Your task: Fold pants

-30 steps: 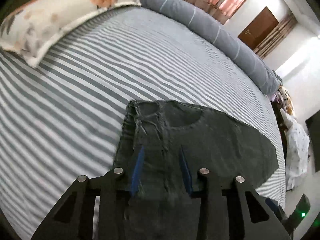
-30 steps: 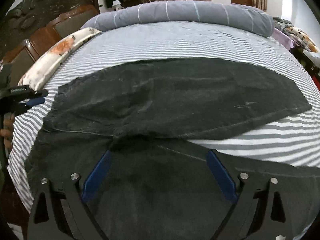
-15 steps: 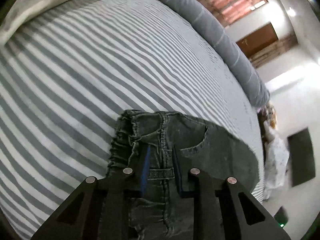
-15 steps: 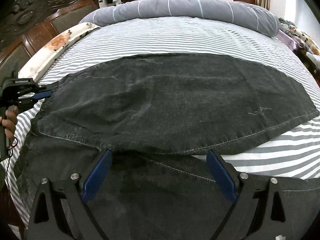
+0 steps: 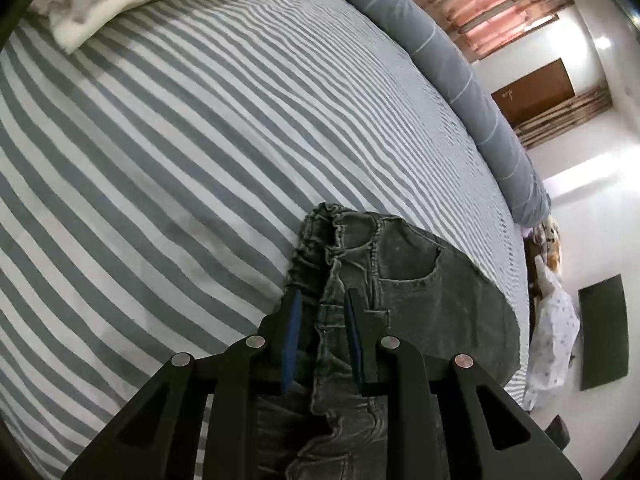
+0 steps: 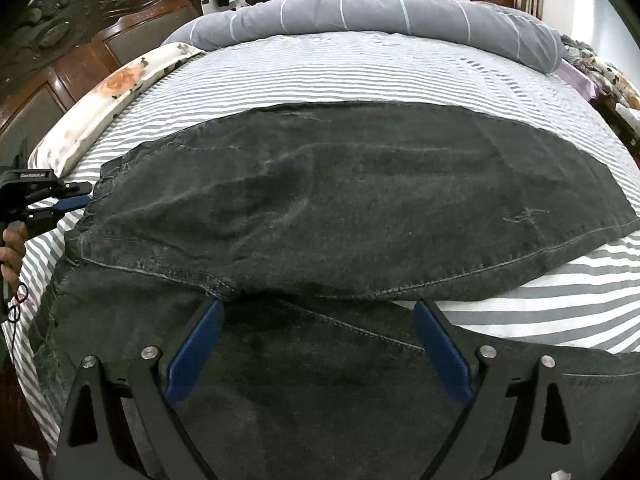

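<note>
Two grippers: I hold one in each hand, both over the same garment.
Left hand [image 6: 10,249]: mine, at the far left edge of the right wrist view, wrapped on the handle.
Left gripper [image 5: 322,298]: my blue-padded fingers are drawn narrow and pinch the gathered waistband; denim fills the gap between the pads.
Pants [image 6: 340,200]: dark grey denim pants, spread flat across the grey-and-white striped bed sheet [image 5: 168,152], waistband at the left, legs running to the right.
Upper leg: lies folded over, its stitched seam edge just ahead of my right fingertips.
Right gripper [image 6: 318,312]: my blue pads stand wide apart above the lower leg; I grip nothing between them.
Pillow [image 6: 116,92]: white with orange blotches, beyond the waistband.
Bolster [image 6: 372,16]: long grey roll, along the far edge of the bed.
</note>
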`<action>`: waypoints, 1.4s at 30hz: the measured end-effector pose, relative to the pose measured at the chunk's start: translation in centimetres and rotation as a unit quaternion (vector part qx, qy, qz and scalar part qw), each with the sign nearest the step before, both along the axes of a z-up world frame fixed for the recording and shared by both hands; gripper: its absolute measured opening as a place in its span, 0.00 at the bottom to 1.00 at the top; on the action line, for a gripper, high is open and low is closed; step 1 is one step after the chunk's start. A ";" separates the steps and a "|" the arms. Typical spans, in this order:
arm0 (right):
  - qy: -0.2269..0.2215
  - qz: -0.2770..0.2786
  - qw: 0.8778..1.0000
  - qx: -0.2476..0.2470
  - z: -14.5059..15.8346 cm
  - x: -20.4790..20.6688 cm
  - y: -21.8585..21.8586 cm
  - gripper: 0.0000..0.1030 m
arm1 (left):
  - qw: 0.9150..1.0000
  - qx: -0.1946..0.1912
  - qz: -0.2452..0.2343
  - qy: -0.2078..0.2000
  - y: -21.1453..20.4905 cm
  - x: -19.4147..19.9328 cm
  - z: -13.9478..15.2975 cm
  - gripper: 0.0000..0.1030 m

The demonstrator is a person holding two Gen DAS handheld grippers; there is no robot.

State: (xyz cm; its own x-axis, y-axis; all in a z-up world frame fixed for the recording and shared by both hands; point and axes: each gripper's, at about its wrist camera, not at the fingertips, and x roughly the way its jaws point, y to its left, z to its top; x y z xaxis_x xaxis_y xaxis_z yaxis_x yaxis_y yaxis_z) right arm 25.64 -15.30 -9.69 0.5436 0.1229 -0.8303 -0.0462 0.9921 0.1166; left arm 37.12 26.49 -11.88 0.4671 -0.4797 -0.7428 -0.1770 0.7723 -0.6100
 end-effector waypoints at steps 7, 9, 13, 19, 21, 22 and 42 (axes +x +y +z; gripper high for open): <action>-0.002 0.008 1.000 -0.006 -0.2 0.5 0.2 0.91 | 1.000 -0.004 -0.011 -0.008 -1.5 2.2 -0.2 0.22; -0.006 0.015 1.000 -0.012 -0.1 0.8 0.4 0.91 | 1.000 -0.013 -0.004 -0.006 -1.6 3.0 -0.5 0.22; -0.013 0.026 0.999 -0.017 0.0 1.6 0.6 0.91 | 0.999 -0.032 0.011 -0.012 -1.7 4.2 -0.8 0.22; -0.017 0.067 0.997 -0.028 0.6 3.8 1.0 0.91 | 0.999 -0.036 0.028 -0.021 -2.4 5.5 -1.0 0.22; -0.012 0.075 0.997 -0.018 1.1 5.0 0.7 0.91 | 0.999 -0.015 0.019 -0.039 -2.9 5.3 -0.6 0.18; -0.007 0.073 0.997 -0.014 1.4 5.8 0.4 0.91 | 0.999 0.002 0.017 -0.050 -3.2 5.0 -0.4 0.13; 0.044 0.337 0.938 -0.063 1.9 23.0 4.9 0.66 | 0.977 -0.061 0.019 -0.203 -2.7 0.0 5.3 0.05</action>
State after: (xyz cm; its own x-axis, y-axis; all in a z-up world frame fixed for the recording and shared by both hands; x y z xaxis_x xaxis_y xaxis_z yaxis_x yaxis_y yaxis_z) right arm 48.64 -10.39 -7.74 0.3057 0.3120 -0.8995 -0.6631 0.7477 0.0340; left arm 37.11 23.74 -6.54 0.7309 -0.5296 -0.4304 0.0712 0.6864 -0.7237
